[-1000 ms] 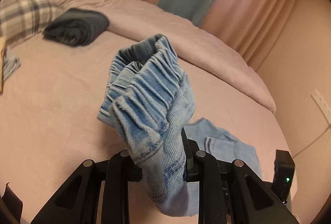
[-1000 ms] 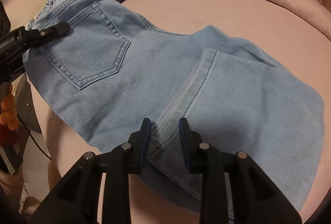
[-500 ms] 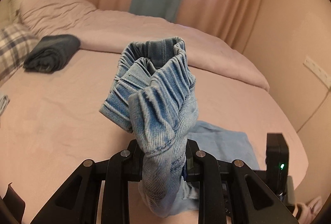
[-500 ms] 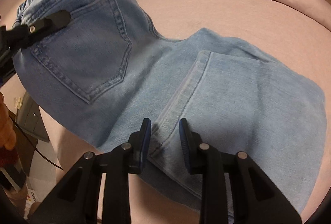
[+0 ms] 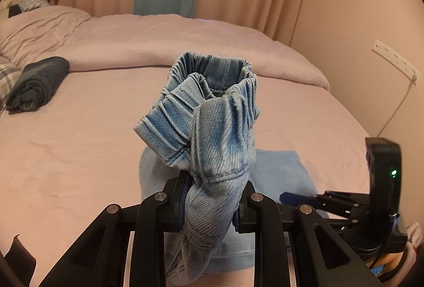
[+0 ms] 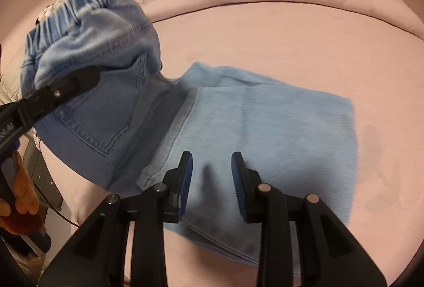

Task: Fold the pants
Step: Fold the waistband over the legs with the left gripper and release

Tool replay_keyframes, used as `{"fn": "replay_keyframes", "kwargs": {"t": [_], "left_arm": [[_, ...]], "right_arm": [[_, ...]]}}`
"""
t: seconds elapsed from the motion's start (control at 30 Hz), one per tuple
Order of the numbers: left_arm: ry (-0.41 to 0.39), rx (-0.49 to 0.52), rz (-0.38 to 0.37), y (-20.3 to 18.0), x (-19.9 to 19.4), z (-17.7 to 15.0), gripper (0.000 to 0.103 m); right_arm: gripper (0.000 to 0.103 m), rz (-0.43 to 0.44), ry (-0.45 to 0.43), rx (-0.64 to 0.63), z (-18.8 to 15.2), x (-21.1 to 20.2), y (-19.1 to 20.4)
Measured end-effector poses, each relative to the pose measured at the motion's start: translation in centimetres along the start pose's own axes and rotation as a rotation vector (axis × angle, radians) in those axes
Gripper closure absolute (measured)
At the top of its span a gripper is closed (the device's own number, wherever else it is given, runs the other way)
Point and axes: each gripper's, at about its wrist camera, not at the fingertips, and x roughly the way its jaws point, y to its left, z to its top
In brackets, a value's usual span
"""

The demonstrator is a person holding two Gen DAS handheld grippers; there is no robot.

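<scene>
Light blue jeans (image 6: 251, 122) lie partly folded on the pink bed, legs flat. My left gripper (image 5: 210, 203) is shut on the bunched elastic waistband (image 5: 212, 106) and holds it lifted above the bed; it shows at the left of the right wrist view (image 6: 66, 85), with the back pocket (image 6: 111, 112) hanging below. My right gripper (image 6: 210, 175) is open and empty, hovering just above the folded legs near the hem; it shows at the right of the left wrist view (image 5: 312, 198).
A rolled dark garment (image 5: 37, 83) lies at the bed's far left near a plaid pillow (image 5: 8, 75). A bunched duvet (image 5: 159, 40) runs along the back. Curtains and a wall with a socket strip (image 5: 394, 61) stand behind. A cabinet (image 6: 45, 181) stands beside the bed.
My left gripper has raised the waistband higher and carried it over toward the legs. My right gripper has lifted off the hem seam and moved right.
</scene>
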Motion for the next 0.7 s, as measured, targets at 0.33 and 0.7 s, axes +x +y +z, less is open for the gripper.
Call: {"fn": "replay_keyframes", "kwargs": {"t": [0.33, 0.7], "left_arm": [[0.041, 0.065, 0.001, -1.6, 1.1, -0.3, 0.079], [0.092, 0.128, -0.011, -2.2, 2.3, -0.6, 0.079]], "right_arm": [[0.064, -0.006, -0.053, 0.056, -0.4, -2.4, -1.8], [0.048, 0.164, -0.097, 0.330, -0.6, -3.9, -6.2]]}}
